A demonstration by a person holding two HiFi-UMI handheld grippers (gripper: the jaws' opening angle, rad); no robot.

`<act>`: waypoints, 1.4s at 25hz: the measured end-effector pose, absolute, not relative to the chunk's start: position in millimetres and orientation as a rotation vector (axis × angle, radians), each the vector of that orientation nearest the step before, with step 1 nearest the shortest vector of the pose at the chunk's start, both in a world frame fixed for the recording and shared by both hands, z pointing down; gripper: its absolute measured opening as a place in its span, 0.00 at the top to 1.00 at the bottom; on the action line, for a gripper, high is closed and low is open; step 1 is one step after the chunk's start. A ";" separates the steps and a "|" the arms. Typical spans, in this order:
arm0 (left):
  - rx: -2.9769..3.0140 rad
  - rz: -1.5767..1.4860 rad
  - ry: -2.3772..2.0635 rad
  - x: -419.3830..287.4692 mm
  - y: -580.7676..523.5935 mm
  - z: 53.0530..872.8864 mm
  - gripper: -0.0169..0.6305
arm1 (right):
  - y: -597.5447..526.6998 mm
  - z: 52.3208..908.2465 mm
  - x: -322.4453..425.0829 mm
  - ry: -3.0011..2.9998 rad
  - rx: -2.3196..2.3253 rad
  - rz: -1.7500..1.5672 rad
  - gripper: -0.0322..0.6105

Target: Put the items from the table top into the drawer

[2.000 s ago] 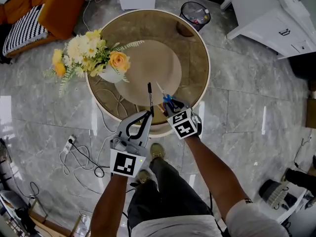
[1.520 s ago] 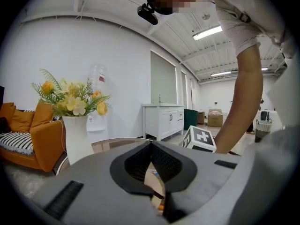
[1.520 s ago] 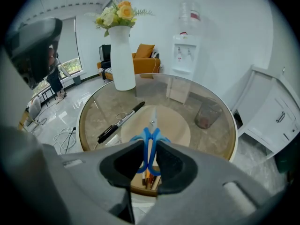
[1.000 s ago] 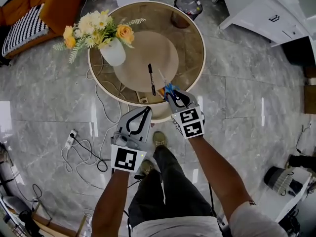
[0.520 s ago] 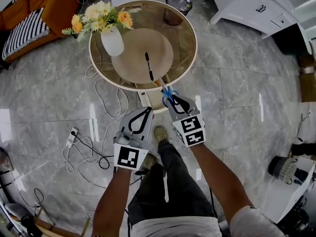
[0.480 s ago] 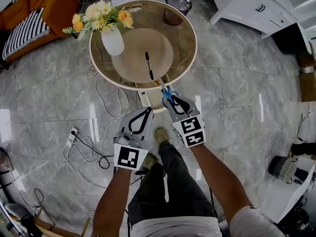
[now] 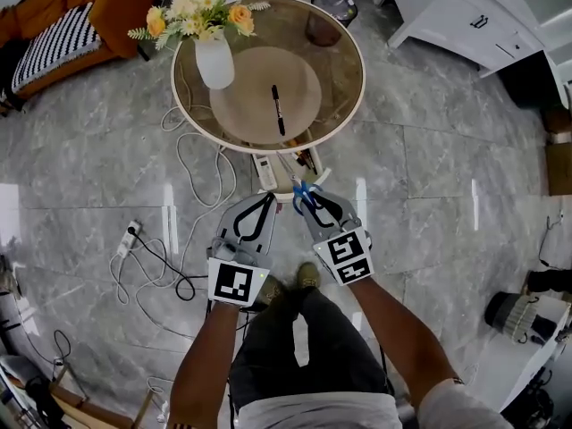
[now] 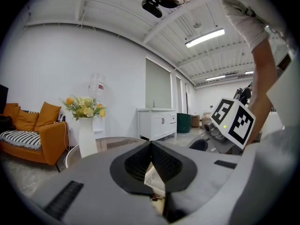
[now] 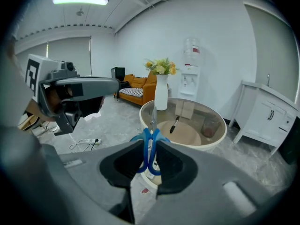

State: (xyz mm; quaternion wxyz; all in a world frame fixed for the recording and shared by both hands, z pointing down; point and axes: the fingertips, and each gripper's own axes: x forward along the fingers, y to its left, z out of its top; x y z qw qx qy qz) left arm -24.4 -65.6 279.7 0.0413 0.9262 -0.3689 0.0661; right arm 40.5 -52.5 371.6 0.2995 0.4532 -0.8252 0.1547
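The round glass table (image 7: pixel 354 86) fills the top of the head view, standing on grey marble floor. A white vase (image 7: pixel 214 63) of flowers sits at its far left edge, out of the working area. Under the near rim, what looks like an open drawer (image 7: pixel 298 161) juts toward the person; its contents are too small to name. The 2 grippers hang side by side over the floor, just short of that drawer. The left gripper (image 7: pixel 265 201) has its jaws closed tip to tip with nothing between them, so it is probably kept spare for the drawer or the next item. The right gripper (image 7: pixel 307 200) is tilted downward and clamped on the blue scissors (image 9: pixel 150 146). The pads press the 2 handle loops, and the blades point ahead toward the table. That is a sensible hold, since the loops give the pads bulk to bite and the sharp end leads away from the person. So 1 item is in hand, near the drawer but not yet in it. The black pen (image 7: pixel 278 108) lies on the beige centre disc, waiting its turn.
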 end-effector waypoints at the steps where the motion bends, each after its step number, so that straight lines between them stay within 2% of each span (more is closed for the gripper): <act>1: 2.833 0.201 -1.138 -23.7 -64.9 283.7 0.97 | -50.1 376.3 39.4 -2.197 1.188 0.404 0.82; 17: 2.827 0.195 -1.193 2.7 -70.6 415.3 0.97 | -49.1 525.3 67.7 -2.184 1.043 0.329 0.82; 35: 2.827 0.071 -1.291 15.1 -141.9 542.6 0.97 | -107.4 679.0 94.2 -2.140 1.003 0.317 0.82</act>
